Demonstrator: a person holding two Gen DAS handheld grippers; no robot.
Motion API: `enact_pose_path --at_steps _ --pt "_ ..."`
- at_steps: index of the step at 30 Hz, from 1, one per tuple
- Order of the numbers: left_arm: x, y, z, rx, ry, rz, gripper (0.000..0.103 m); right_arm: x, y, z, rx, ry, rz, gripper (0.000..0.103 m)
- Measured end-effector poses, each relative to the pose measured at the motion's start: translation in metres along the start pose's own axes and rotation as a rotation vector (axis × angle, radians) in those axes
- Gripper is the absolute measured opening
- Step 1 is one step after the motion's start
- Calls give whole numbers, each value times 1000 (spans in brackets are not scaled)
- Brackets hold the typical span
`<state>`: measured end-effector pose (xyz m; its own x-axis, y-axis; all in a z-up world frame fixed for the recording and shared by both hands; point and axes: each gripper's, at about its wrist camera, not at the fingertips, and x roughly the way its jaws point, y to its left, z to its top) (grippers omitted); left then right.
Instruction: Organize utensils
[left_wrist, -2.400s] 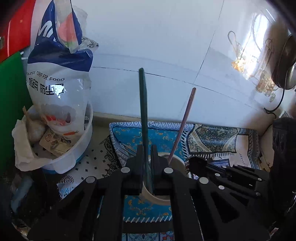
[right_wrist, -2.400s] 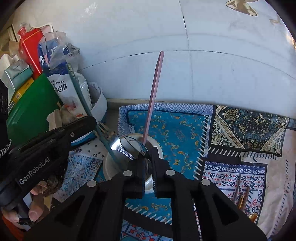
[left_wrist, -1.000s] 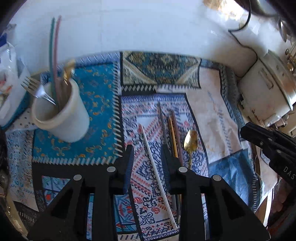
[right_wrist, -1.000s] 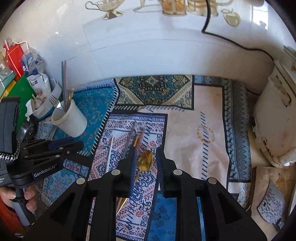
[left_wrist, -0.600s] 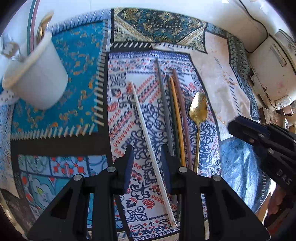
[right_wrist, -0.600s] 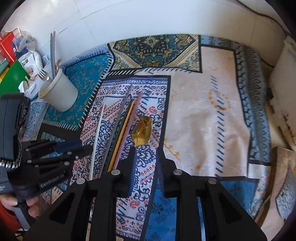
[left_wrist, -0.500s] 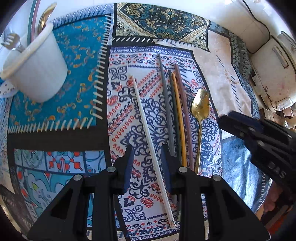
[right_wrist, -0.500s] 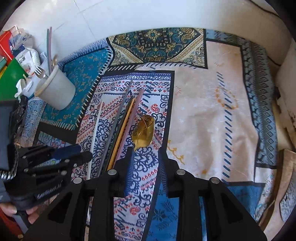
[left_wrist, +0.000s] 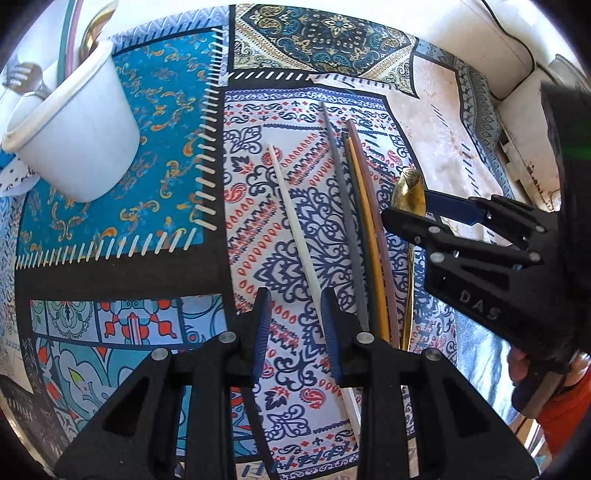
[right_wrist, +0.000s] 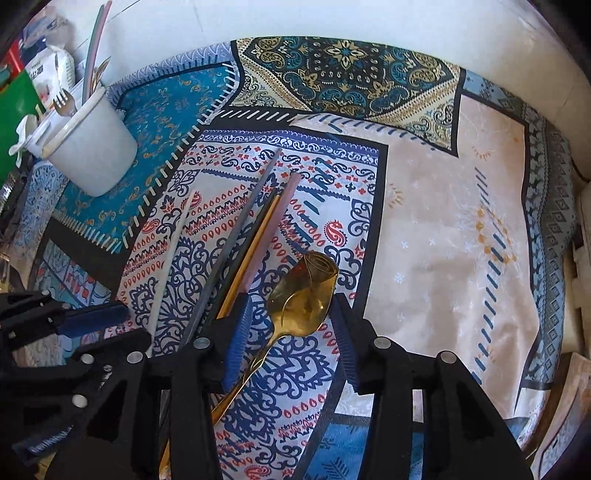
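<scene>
On the patterned mat lie a white chopstick (left_wrist: 295, 229), then a grey (left_wrist: 343, 206), a yellow (left_wrist: 364, 221) and a brown-pink chopstick (left_wrist: 371, 206) side by side, and a gold spoon (left_wrist: 406, 188). My left gripper (left_wrist: 295, 306) hangs low over the mat, open, and the white chopstick runs between its fingers close to the right one. My right gripper (right_wrist: 290, 306) points down with its jaws opening. The gold spoon (right_wrist: 303, 288) has its bowl between the pads, which do not touch it. A white cup (right_wrist: 92, 155) at the far left holds a fork and two chopsticks.
The right gripper (left_wrist: 406, 206) reaches in from the right of the left wrist view, with a hand (left_wrist: 517, 369) behind it. The left gripper (right_wrist: 133, 326) shows at lower left. A green board (right_wrist: 14, 110) and bags crowd the far left. A white tiled wall (right_wrist: 332, 22) runs behind.
Both grippers left the cup, where the green and pink chopsticks now stand, and sank toward the mat. The right jaws have widened around the spoon bowl; the left jaws kept their gap.
</scene>
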<state>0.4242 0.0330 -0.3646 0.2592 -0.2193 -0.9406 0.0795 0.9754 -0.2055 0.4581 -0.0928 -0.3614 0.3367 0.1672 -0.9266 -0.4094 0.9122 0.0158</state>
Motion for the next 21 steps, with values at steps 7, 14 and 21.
enact_pose_path --at_steps 7,14,21 --pt "0 -4 -2 43 16 -10 28 -6 4 -15 -35 -16 -23 28" --pt "5 -19 3 91 20 47 26 -21 -7 -33 -27 3 21 14" --pt "11 -33 9 200 25 85 7 -43 -30 -68 73 24 91 4"
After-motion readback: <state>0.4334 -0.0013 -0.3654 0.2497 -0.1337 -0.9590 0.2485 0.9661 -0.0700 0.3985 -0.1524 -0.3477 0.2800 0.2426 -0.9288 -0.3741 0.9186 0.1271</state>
